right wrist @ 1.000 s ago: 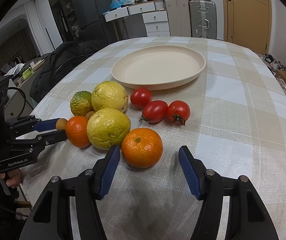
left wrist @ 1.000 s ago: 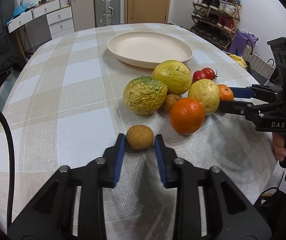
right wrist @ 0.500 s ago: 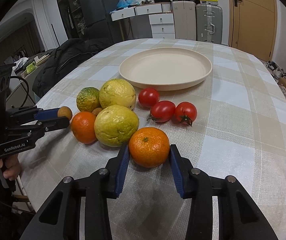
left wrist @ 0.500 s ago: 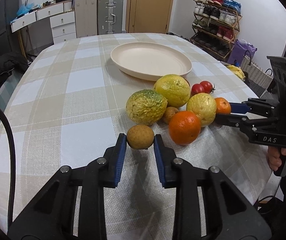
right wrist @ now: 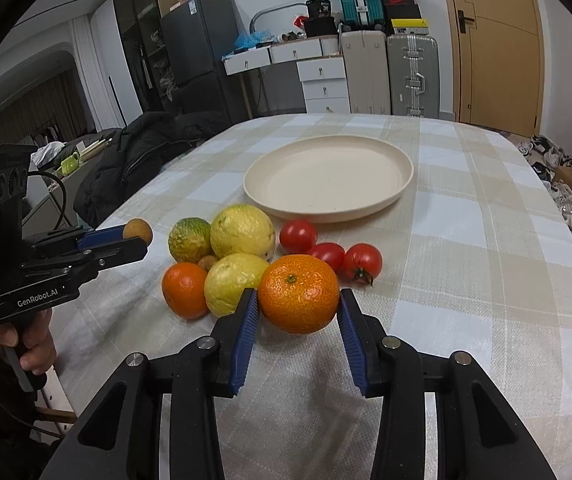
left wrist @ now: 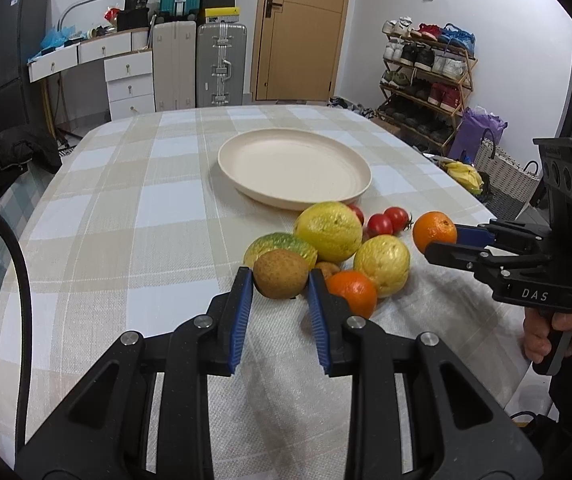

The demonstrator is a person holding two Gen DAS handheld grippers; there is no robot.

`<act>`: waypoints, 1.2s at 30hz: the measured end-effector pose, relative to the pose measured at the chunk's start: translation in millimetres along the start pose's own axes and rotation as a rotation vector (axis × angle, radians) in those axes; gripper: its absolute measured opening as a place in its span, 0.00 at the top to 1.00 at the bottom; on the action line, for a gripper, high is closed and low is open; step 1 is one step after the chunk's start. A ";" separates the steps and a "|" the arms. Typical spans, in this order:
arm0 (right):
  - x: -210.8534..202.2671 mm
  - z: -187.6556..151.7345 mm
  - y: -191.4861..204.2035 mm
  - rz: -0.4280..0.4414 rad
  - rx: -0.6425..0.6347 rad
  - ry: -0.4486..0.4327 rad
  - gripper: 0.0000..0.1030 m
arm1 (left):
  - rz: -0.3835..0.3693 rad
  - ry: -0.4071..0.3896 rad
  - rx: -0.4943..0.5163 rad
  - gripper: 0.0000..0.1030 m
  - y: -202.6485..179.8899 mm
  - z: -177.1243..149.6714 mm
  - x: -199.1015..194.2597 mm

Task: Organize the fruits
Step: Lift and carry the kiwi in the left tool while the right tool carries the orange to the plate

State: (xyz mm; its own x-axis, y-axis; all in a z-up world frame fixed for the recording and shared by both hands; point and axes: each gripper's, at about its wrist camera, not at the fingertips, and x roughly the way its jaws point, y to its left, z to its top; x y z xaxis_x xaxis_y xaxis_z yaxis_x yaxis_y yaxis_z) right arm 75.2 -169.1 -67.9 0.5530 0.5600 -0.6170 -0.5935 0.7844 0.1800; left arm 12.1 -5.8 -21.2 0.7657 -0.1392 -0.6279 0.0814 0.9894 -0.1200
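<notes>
My left gripper [left wrist: 279, 277] is shut on a small brown fruit [left wrist: 281, 270] and holds it just above the cloth, in front of the fruit pile. My right gripper [right wrist: 298, 296] is shut on an orange [right wrist: 298, 286], its blue pads pressing both sides. From the left wrist view that orange [left wrist: 434, 232] hangs at the pile's right side. On the cloth lie two yellow fruits [right wrist: 241, 232], a green-yellow one [right wrist: 189, 239], a second orange [right wrist: 183, 290], another small brown fruit [right wrist: 207, 262] and three tomatoes [right wrist: 298, 236]. Behind them stands a cream plate [right wrist: 328, 176] with nothing on it.
A checked cloth [left wrist: 125, 220] covers the oval table. A dark jacket [right wrist: 137, 160] lies over a chair at the table's left side. Right of the table stand a woven basket [left wrist: 506, 176], bananas [left wrist: 462, 172] and a shoe rack [left wrist: 426, 80]; suitcases and drawers line the back wall.
The right jaws have closed onto the orange, which now sits a little higher than the pile. My left gripper has risen with the brown fruit, off the cloth.
</notes>
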 end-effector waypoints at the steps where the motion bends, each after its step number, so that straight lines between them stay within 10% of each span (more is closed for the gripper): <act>1: -1.2 1.2 0.4 0.002 0.000 -0.009 0.60 | 0.002 -0.008 0.004 0.76 -1.7 1.4 -1.3; 36: 13.3 52.2 -27.9 -0.030 0.064 -0.048 0.60 | 0.031 -0.068 0.037 0.75 -17.1 74.3 53.5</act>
State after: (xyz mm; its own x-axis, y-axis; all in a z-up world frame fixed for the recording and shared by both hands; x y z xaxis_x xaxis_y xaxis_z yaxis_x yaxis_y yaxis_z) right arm 129.7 -169.6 -41.1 0.5985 0.5468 -0.5854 -0.5385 0.8157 0.2113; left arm 99.1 -27.1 4.4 0.8095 -0.1064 -0.5773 0.0794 0.9942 -0.0719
